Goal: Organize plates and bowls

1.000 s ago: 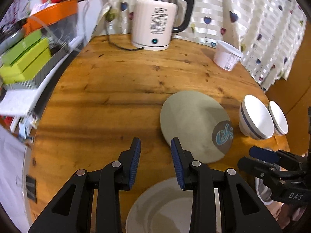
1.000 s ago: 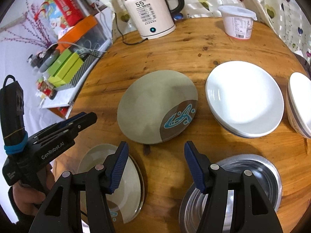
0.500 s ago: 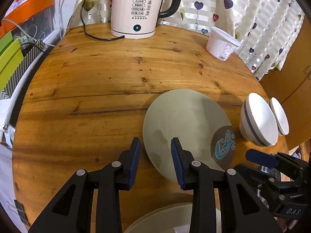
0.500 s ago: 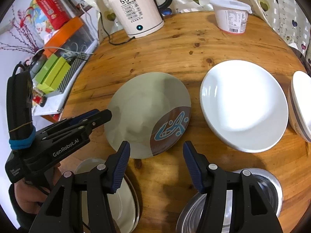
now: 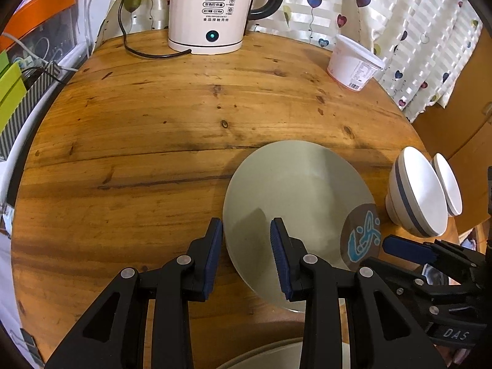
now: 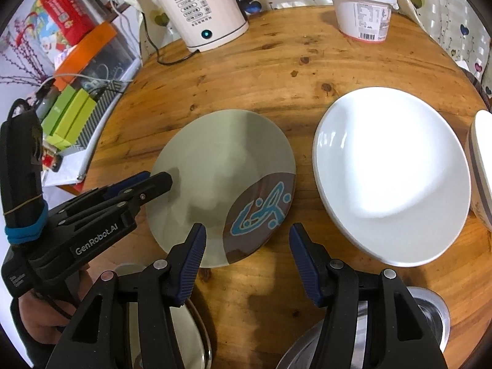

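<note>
A grey-green plate point(image 5: 295, 203) with a brown patch and blue motif lies flat on the round wooden table point(image 5: 138, 141); it also shows in the right wrist view point(image 6: 221, 181). My left gripper point(image 5: 246, 247) is open, its jaws straddling the plate's near left rim. My right gripper point(image 6: 246, 255) is open, just short of the plate's near edge. A white plate point(image 6: 390, 172) lies to the right. Two white bowls with blue bands point(image 5: 415, 196) stand at the right edge. A second grey plate point(image 6: 181, 332) and a steel bowl point(image 6: 427, 316) lie under the right gripper.
A cream electric kettle point(image 5: 215, 9) with its cord stands at the table's back. A white lidded tub point(image 5: 353, 64) stands at the back right. Green boxes and an orange-lidded box point(image 6: 89, 49) sit on a shelf to the left, off the table.
Both grippers have moved forward toward the grey-green plate. The left jaws now reach over its near left rim. Both stay open.
</note>
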